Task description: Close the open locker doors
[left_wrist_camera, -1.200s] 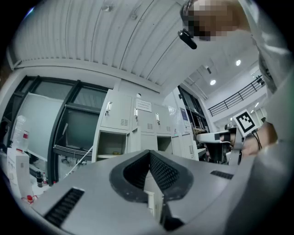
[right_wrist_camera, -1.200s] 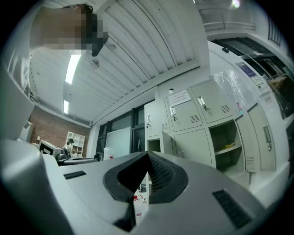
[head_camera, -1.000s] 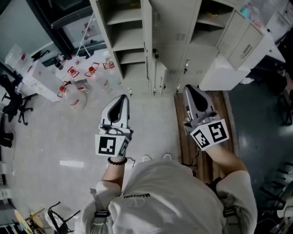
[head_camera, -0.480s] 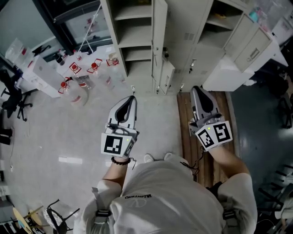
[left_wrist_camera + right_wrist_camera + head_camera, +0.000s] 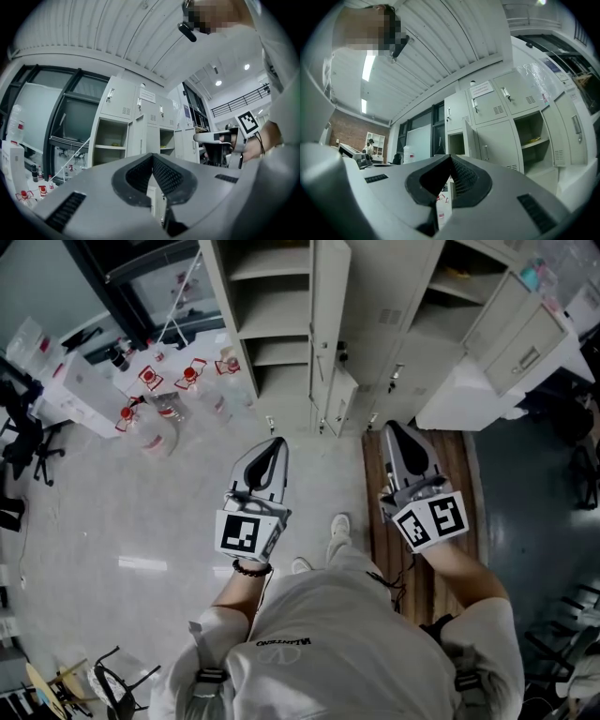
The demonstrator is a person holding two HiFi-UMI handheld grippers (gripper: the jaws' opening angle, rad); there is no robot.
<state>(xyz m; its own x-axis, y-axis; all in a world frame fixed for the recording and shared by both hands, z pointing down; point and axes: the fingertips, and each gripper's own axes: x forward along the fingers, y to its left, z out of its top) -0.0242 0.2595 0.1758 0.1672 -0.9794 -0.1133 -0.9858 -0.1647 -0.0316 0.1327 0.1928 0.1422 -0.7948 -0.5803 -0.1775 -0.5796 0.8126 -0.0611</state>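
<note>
Head view: left tool and right tool both pressed together, empty; locker doors open; paper label illegible

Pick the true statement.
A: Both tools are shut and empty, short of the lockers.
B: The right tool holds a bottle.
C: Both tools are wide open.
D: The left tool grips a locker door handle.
A: the left tool and right tool each show jaws closed together with nothing between them, and the open locker doors stand ahead, untouched.
</note>
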